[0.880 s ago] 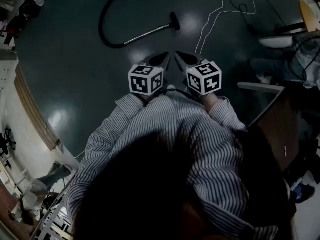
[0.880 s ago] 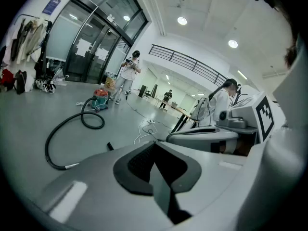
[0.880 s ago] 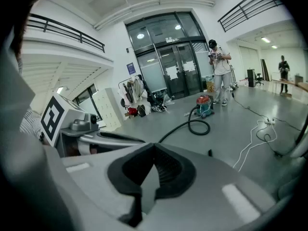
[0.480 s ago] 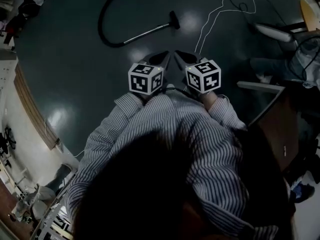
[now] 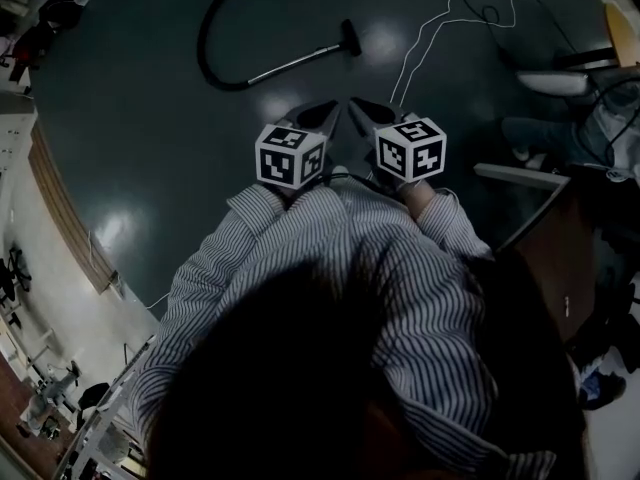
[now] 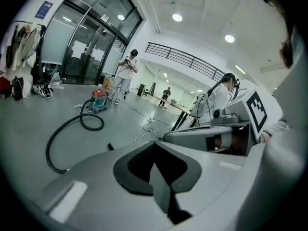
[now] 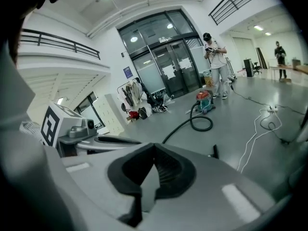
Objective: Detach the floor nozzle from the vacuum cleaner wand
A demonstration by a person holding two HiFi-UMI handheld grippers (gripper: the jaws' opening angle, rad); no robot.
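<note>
The vacuum wand (image 5: 292,64) lies on the dark floor ahead, a thin metal tube with the small black floor nozzle (image 5: 348,38) on its far end. A black hose (image 5: 205,38) loops away from its near end. The hose (image 6: 65,129) leads to a canister vacuum (image 6: 98,99) in the left gripper view. My left gripper (image 5: 328,113) and right gripper (image 5: 360,110) are held side by side in front of my chest, well short of the wand. Both are shut and empty. The nozzle (image 7: 215,151) shows beyond the right gripper's closed jaws.
A white cable (image 5: 425,33) with a power strip runs across the floor right of the nozzle. A desk edge (image 5: 520,176) and clutter stand at the right, a low wooden ledge (image 5: 62,213) at the left. A person (image 6: 127,73) stands by the canister.
Both grippers have stayed where they were, shut. A person at the lower left edge of the head view has moved out of sight.
</note>
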